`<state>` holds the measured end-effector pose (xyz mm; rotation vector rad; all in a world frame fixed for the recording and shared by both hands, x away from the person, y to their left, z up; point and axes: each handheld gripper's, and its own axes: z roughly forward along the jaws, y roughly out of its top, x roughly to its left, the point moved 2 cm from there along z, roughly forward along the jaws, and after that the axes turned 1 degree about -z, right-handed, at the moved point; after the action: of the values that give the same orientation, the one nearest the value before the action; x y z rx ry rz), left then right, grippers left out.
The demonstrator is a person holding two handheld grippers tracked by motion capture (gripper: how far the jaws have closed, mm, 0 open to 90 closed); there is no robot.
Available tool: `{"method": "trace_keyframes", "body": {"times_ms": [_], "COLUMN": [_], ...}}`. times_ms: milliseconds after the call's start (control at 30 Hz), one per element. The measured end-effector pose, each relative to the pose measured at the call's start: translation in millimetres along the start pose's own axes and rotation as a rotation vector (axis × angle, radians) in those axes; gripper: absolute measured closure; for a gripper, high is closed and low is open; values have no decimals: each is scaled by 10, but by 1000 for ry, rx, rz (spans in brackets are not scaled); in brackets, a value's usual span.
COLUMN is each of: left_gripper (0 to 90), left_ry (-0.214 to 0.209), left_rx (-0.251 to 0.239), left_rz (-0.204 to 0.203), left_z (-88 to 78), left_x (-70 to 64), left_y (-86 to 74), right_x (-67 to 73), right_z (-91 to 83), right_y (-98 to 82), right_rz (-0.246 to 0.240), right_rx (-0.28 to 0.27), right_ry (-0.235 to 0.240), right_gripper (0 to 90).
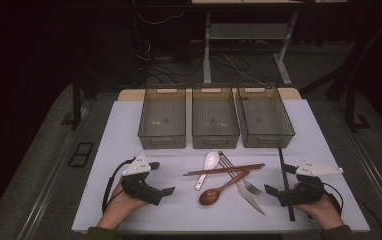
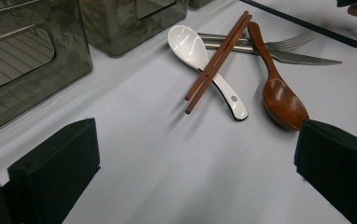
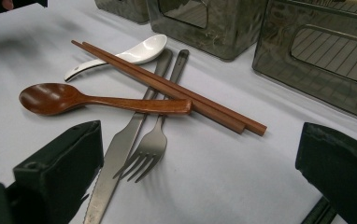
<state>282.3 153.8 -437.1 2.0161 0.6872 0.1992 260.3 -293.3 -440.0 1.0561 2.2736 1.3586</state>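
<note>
Two hands sit at the near edge of the table, each holding a black two-jaw gripper. The left gripper (image 1: 165,192) has its jaws wide apart with nothing between them. The right gripper (image 1: 272,192) is wide apart too, and holds nothing.

Between them lies a small heap of eating tools. There is a glossy white soup spoon (image 1: 208,166), a pair of long brown wooden chopsticks (image 1: 224,169), a round brown wooden spoon (image 1: 219,190), a shiny metal fork (image 1: 239,176) and a shiny metal knife (image 1: 249,196). The chopsticks lie across the white spoon, the fork and the knife. The wooden spoon's handle rests on the metal pieces. A thin black stick (image 1: 285,177) lies just beside the right gripper.

I think the job is sorting these into the three see-through grey plastic bins (image 1: 214,117) at the back. It seems best to lift the top thing first, the chopsticks, gripping them in the middle so they stay level and nothing else gets dragged.

The table has a plain white top (image 1: 124,135). The room around it is dark, with cables on the floor (image 1: 154,70).
</note>
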Motion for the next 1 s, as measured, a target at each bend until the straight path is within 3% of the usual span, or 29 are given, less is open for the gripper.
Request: {"method": "trace_keyframes", "body": {"times_ms": [533,800,1000], "left_gripper": [0,84,234], "left_ry": [12,20,18], "left_rx": [9,18,8], "left_rz": [-2,4,17], "left_z": [-4,27,42], "left_x": [-4,-2,-33], "left_y": [-7,13,50], "right_x": [5,0,6], "right_z": [14,19,28], "right_y": [24,22,18], "right_rz": [-1,3,3], "right_rx": [-3,-2,1], "right_ry": [12,10,11], "right_gripper": [6,6,6]}}
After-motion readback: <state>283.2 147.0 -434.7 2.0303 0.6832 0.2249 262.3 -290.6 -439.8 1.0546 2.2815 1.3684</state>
